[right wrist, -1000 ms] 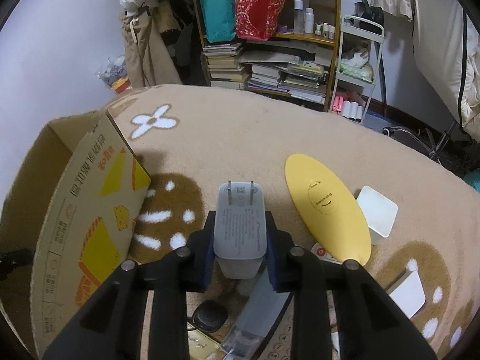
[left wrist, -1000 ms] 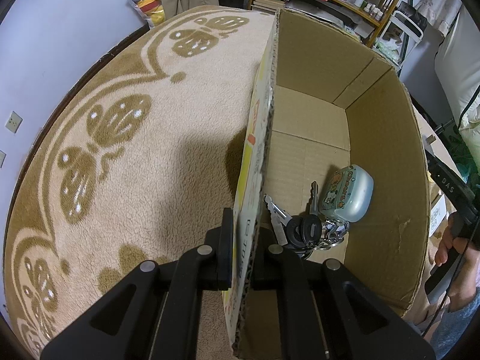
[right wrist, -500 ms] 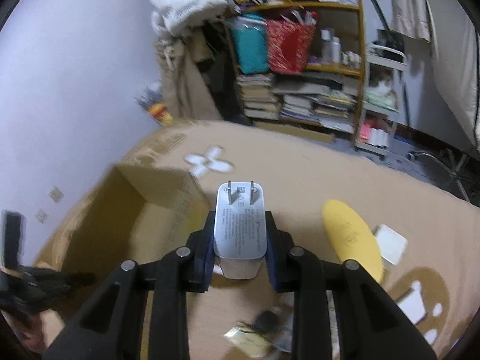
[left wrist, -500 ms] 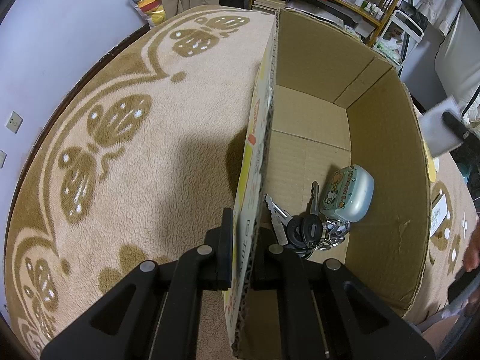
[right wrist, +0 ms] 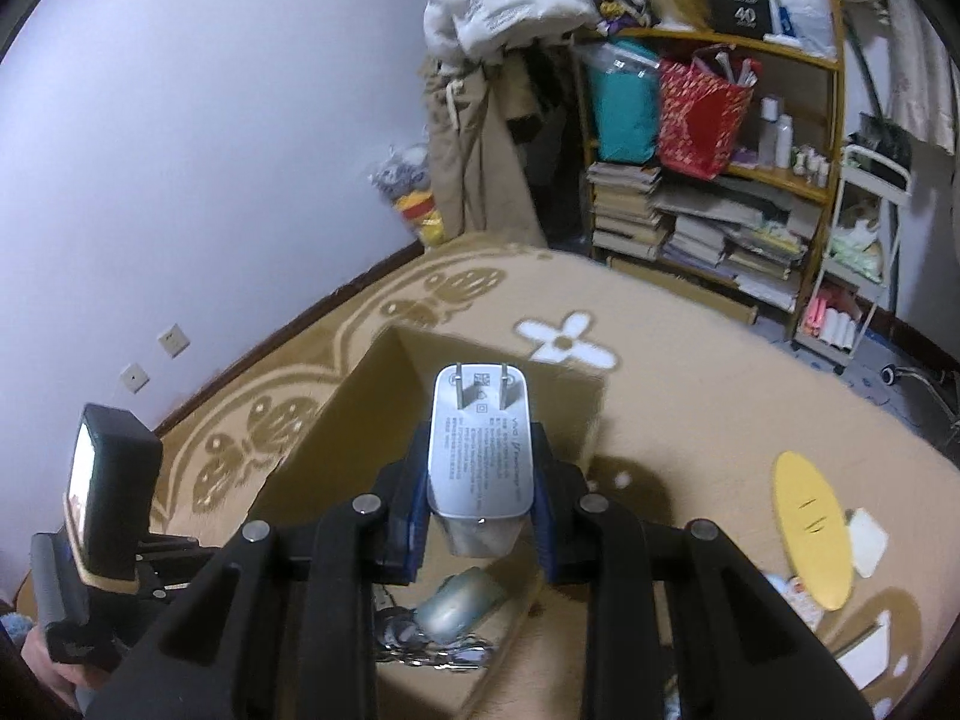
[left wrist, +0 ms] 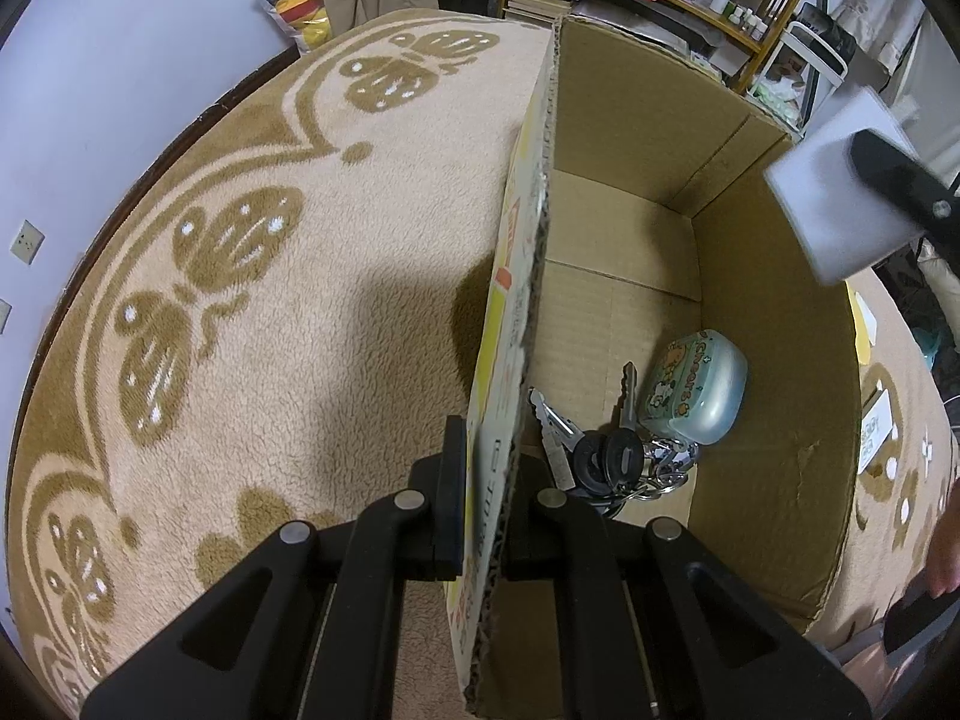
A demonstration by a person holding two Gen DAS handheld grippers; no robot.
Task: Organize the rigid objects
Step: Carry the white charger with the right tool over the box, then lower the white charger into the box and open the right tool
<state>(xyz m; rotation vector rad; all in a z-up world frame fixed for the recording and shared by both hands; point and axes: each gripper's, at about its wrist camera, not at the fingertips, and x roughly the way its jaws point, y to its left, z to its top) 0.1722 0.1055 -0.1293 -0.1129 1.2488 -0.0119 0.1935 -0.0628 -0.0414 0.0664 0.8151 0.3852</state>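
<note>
My left gripper [left wrist: 487, 504] is shut on the near wall of an open cardboard box [left wrist: 774, 360] on the carpet. Inside the box lie a bunch of keys [left wrist: 600, 450] and a pale blue printed case [left wrist: 696, 390]. My right gripper [right wrist: 480, 492] is shut on a white two-pin charger [right wrist: 480, 450] and holds it above the open box [right wrist: 342, 438]. The charger also shows at the upper right of the left wrist view [left wrist: 840, 192], over the box's far wall. The blue case [right wrist: 456, 600] and the keys [right wrist: 420, 642] show below the charger.
A yellow oval object [right wrist: 810, 534], a white square pad [right wrist: 867, 549] and small packets lie on the carpet right of the box. A crowded bookshelf [right wrist: 708, 180] and a white cart [right wrist: 858, 258] stand at the far wall. The left hand-held unit [right wrist: 102, 498] is at the lower left.
My right gripper has lifted the charger off the carpet and carried it left, over the open box. The left gripper has kept its hold on the box wall.
</note>
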